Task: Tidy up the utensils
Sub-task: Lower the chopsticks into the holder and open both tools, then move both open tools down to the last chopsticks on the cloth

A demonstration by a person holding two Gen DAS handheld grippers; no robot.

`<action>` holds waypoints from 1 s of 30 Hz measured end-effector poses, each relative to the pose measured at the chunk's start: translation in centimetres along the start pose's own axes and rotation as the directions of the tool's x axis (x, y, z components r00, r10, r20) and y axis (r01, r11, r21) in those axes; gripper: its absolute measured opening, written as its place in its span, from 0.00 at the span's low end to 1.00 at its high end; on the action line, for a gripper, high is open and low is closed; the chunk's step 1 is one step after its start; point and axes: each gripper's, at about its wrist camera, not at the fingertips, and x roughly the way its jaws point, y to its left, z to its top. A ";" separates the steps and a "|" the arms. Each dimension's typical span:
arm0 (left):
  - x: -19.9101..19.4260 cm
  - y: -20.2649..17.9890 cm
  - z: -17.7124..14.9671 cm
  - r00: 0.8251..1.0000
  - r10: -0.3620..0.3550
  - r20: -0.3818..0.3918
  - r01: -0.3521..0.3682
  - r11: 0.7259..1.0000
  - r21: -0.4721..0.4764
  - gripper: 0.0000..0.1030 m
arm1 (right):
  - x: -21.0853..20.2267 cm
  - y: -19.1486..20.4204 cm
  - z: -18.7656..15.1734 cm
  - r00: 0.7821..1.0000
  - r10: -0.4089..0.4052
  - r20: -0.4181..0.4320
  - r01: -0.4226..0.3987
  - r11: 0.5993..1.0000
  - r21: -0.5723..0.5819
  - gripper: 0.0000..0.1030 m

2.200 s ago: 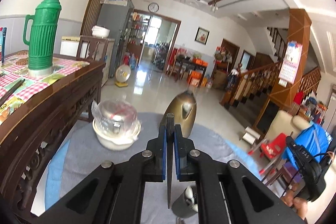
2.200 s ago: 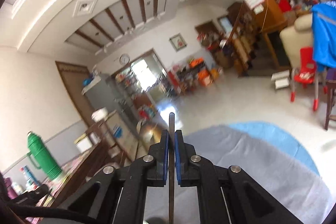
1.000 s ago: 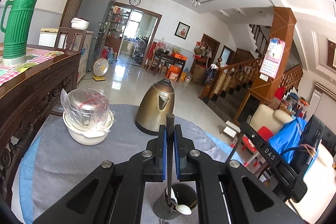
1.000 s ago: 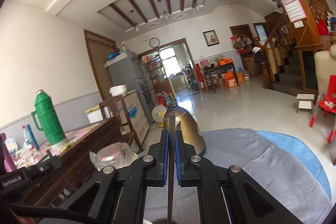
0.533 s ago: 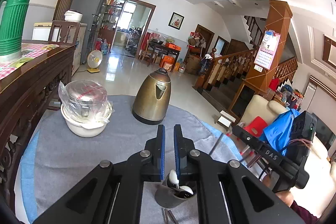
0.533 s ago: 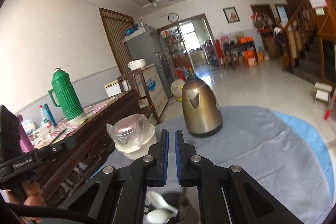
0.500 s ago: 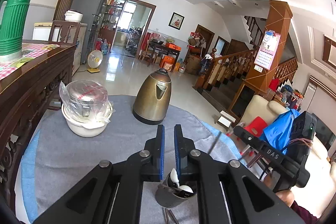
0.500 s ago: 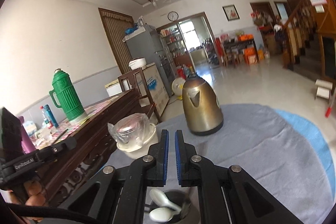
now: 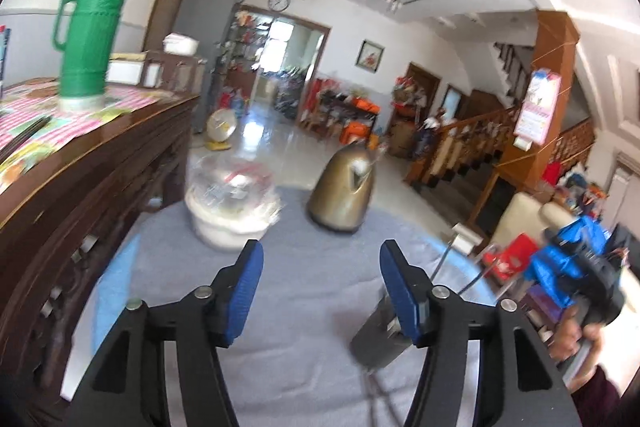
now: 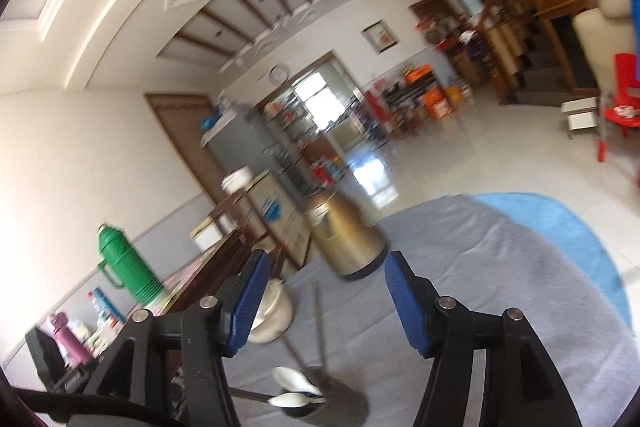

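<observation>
One holder (image 10: 308, 405) stands on the cloth, with two white spoons (image 10: 294, 381) and two chopsticks (image 10: 319, 323) in it. One kettle (image 10: 346, 239), one covered bowl (image 9: 232, 211), one green thermos (image 9: 90, 35) and one wall clock (image 9: 279, 1) show. Two grippers, left (image 9: 321, 291) and right (image 10: 324, 301), each spread two blue pads.

Glossy brass-toned metal kettle (image 9: 343, 197) on matt grey cloth (image 9: 304, 291).

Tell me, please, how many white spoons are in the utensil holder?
2 white spoons: upper spoon and lower spoon both lean over the left rim of the utensil holder. More may be hidden inside.
</observation>
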 end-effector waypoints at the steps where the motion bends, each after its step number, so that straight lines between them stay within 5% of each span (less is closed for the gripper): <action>1: 0.0 0.2 -0.7 1.000 0.013 -0.020 -0.013 1.000 0.000 0.63 | -0.4 -0.6 0.0 1.000 -0.008 -0.006 0.008 1.000 0.007 0.62; 9: 1.4 -0.2 -8.2 0.966 0.129 -0.224 -0.116 0.991 0.068 0.65 | -1.6 -3.9 -3.6 0.984 -0.061 -0.166 0.059 0.998 -0.017 0.59; 12: 2.0 -1.4 -10.4 0.949 0.142 -0.281 -0.117 0.988 0.103 0.65 | -1.4 -3.5 -6.2 0.967 -0.074 -0.244 0.054 0.995 -0.087 0.48; 14: 2.0 -2.1 -11.6 0.940 0.150 -0.305 -0.116 0.985 0.127 0.65 | -1.0 -3.1 -7.9 0.950 -0.069 -0.305 0.035 0.993 -0.115 0.38; 22: 2.1 -3.5 -14.8 0.917 0.145 -0.372 -0.103 0.986 0.130 0.66 | 1.3 -1.1 -14.7 0.867 -0.054 -0.495 -0.033 0.986 -0.164 0.38; 30: 2.3 -2.7 -17.0 0.890 0.147 -0.431 -0.118 0.989 0.093 0.66 | 5.6 0.8 -19.3 0.759 -0.092 -0.645 -0.051 0.978 -0.200 0.26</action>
